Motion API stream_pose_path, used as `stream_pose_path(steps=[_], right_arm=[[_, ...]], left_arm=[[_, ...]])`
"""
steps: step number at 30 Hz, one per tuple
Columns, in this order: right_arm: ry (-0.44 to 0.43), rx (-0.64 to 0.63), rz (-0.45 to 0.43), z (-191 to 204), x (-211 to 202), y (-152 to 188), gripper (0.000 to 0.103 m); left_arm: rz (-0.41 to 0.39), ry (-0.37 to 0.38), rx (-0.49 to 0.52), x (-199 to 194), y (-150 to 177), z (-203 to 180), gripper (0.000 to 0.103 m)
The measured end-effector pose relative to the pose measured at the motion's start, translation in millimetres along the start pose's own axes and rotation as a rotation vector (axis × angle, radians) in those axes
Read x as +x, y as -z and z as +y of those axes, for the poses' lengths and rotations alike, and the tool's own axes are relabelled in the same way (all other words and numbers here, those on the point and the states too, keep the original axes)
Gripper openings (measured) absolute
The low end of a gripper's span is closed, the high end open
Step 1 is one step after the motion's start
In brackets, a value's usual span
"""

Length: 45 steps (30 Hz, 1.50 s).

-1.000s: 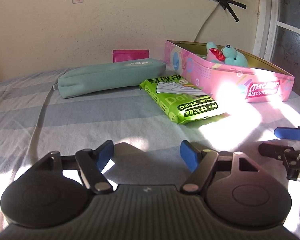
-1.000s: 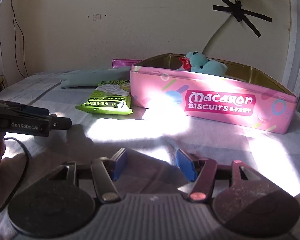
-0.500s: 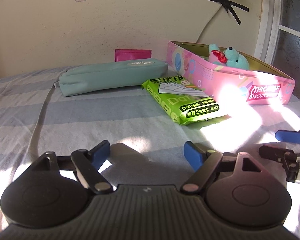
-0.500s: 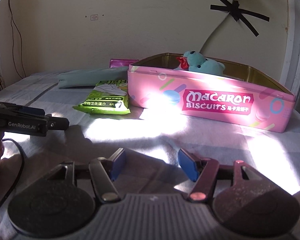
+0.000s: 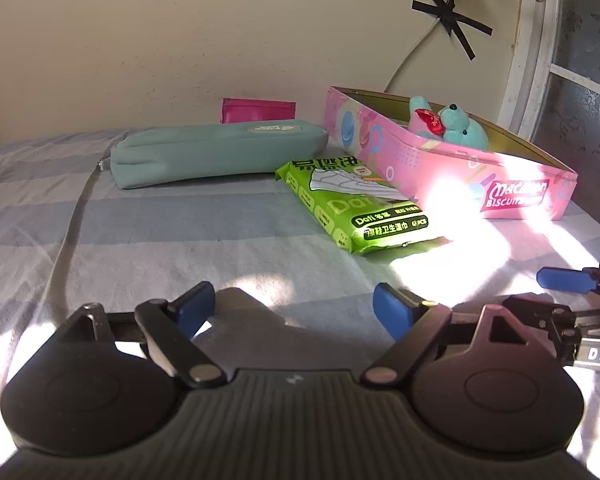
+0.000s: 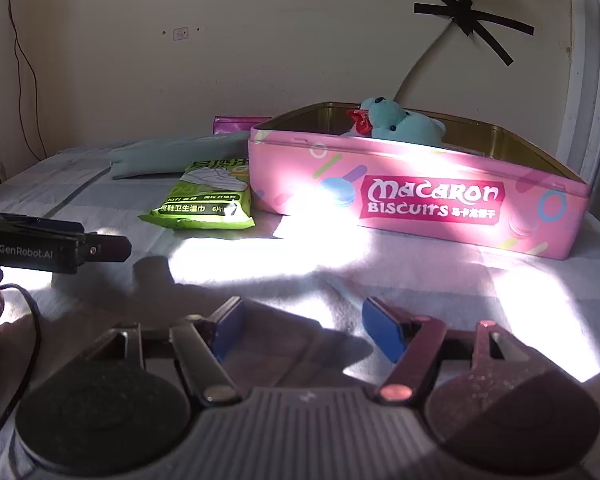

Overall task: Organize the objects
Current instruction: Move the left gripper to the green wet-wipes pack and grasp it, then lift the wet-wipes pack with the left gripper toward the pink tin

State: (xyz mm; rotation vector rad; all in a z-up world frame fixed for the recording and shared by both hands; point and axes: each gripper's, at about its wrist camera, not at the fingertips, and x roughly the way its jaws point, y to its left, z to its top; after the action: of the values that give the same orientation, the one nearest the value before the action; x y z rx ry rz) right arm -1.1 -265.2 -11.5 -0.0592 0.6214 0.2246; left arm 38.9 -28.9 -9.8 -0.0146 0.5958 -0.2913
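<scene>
Left gripper [image 5: 290,306] opening wider than a second ago, nothing between the blue pads, just striped bedsheet [image 5: 180,236] underneath. Same deal with the right gripper [image 6: 302,326]: spreading apart, empty, a bit narrower than the left. Neither really shifted otherwise, so looks like getting set for a pick, not mid-carry.

Everything placed off the pink biscuit tin [image 6: 420,204]: teal plush bear [image 6: 400,124] already inside it, green wipes pack [image 5: 356,204] lying right against its near-left side, teal pencil case [image 5: 216,152] further left of that, small magenta wallet [image 5: 258,110] behind the case by the wall. Probably wipes pack next, being closest. Three things still outside the tin, so early days.
</scene>
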Motion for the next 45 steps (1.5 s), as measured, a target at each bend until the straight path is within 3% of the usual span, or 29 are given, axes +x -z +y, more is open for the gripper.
stream_pose_path(steps=[4, 10, 15, 17, 18, 22, 31, 35, 37, 39, 42, 45], right_arm=[[-0.025, -0.008, 0.018, 2.7, 6.1, -6.2, 0.069], [-0.167, 0.026, 0.002, 12.9, 39.0, -43.7, 0.067], [-0.219, 0.074, 0.037, 14.1, 75.2, -63.3, 0.067], [-0.255, 0.108, 0.035, 9.9, 82.8, -63.7, 0.060], [-0.266, 0.110, 0.034, 9.9, 83.6, -64.2, 0.045], [-0.285, 0.125, 0.037, 9.0, 78.8, -60.6, 0.018], [-0.355, 0.072, 0.045, -5.9, 9.4, -23.2, 0.014], [-0.244, 0.047, 0.036, -39.2, -22.3, -0.7, 0.014], [-0.085, 0.119, -0.003, -67.2, -35.9, 4.6, 0.021], [-0.005, 0.244, -0.041, -101.5, -48.0, 9.6, 0.023], [-0.031, 0.394, -0.086, -133.9, -62.1, 19.2, 0.023], [-0.080, 0.359, -0.090, -127.0, -64.6, 22.1, 0.033]], left_arm=[[-0.015, 0.004, -0.055, -2.8, -0.1, 10.5, 0.088], [-0.071, -0.019, -0.271, -8.0, -2.1, 47.8, 0.088], [-0.081, -0.035, -0.277, -9.3, -2.5, 45.5, 0.088], [-0.082, -0.032, -0.262, -9.3, -2.8, 43.7, 0.088], [-0.085, -0.032, -0.258, -9.8, -2.7, 43.0, 0.088], [-0.078, -0.027, -0.264, -8.7, -2.7, 45.3, 0.088], [-0.064, -0.005, -0.236, -8.3, -3.3, 41.7, 0.088], [-0.050, 0.020, -0.174, -6.9, -3.3, 32.2, 0.088], [-0.048, 0.033, -0.149, -6.8, -3.6, 28.8, 0.088], [-0.043, 0.053, -0.129, -6.7, -4.0, 25.5, 0.088], [-0.027, 0.104, -0.110, -5.6, -7.3, 18.0, 0.088], [-0.025, 0.167, -0.090, -4.5, -17.4, 5.7, 0.088]])
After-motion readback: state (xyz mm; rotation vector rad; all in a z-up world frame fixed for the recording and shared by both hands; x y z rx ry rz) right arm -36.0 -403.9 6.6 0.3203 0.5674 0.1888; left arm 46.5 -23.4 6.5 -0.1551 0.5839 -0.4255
